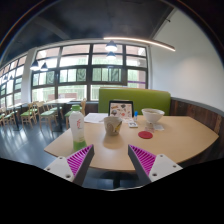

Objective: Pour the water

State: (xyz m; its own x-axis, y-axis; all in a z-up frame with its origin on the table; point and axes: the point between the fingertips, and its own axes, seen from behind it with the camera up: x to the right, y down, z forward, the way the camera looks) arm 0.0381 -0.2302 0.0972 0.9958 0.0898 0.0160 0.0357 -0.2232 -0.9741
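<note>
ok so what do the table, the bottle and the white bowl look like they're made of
The pale tan table top looks like smooth wood or laminate, with an even matte surface. The tall bottle with a green label seems clear plastic, light showing through it. The white bowl looks like glazed ceramic, though plastic is possible. The tool is open, short of them.

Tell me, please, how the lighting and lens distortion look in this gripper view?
Gripper view: strong fisheye bends the ceiling light strip and table edge; bright windows backlight the room, leaving the bottle and cup dim; open fingers show clearly.
</note>
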